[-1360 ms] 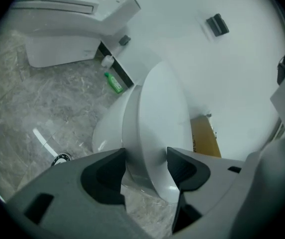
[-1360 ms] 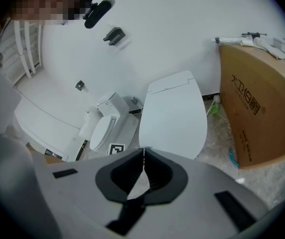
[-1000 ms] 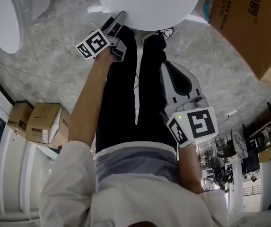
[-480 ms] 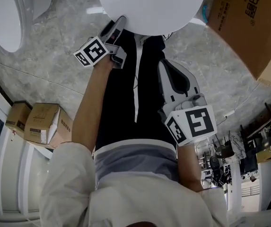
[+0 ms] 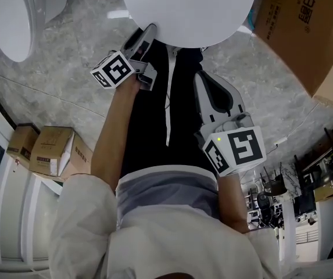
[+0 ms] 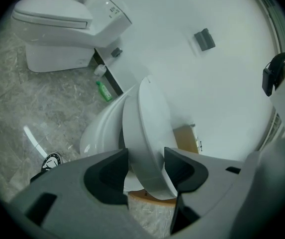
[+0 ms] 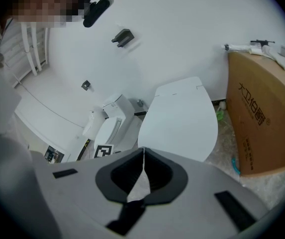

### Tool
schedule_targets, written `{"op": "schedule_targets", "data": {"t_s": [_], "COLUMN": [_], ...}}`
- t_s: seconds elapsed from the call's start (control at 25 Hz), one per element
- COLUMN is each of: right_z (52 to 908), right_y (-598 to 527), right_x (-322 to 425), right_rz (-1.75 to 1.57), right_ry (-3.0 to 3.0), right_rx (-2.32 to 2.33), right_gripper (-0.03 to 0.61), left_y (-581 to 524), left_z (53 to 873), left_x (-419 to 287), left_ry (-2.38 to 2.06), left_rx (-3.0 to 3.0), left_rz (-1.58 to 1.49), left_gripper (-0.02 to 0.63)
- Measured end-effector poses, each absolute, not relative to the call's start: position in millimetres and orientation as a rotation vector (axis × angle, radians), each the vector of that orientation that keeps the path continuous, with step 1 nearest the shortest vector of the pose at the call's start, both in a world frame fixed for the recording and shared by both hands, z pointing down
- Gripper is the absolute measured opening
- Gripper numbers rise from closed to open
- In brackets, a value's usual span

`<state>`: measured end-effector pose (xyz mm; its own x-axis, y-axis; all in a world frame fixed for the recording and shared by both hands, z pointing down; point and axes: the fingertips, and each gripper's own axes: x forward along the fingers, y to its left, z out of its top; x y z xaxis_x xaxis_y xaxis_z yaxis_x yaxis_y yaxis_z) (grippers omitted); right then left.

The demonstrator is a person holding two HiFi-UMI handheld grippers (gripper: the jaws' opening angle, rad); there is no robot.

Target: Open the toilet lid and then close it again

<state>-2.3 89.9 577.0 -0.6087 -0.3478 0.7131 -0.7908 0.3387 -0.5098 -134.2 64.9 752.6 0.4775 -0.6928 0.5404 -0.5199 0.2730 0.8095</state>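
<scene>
The white toilet lid fills the top middle of the head view, tilted up off the bowl. My left gripper reaches its front left rim. In the left gripper view the lid's edge stands between the two dark pads, both touching it; my left gripper has just been closing and is shut on that edge. My right gripper hangs over the person's black trousers, apart from the lid. Its jaws meet in a thin line with nothing between them.
A second white toilet stands at the upper left, a green bottle on the floor between the two toilets. A large cardboard box is at the right. Small cartons sit at the left by a white cabinet.
The lid's front edge has come up with my left gripper on it and looks a little larger in the head view. My right gripper has barely shifted.
</scene>
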Motion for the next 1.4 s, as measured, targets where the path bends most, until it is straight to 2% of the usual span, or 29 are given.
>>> {"op": "schedule_targets", "data": {"t_s": [1.4], "right_z": [481.5], "right_y": [45.4], "right_x": [-4.3], "right_rz": [1.093], "right_ry": [-2.203], "right_rx": [1.051], "right_gripper": [0.012], "left_y": [36.7], "left_z": [646.8], "left_x": [-134.0], "left_ry": [-1.140], "left_rx": [1.390], "left_rz": [-0.207], "left_gripper": [0.221]}}
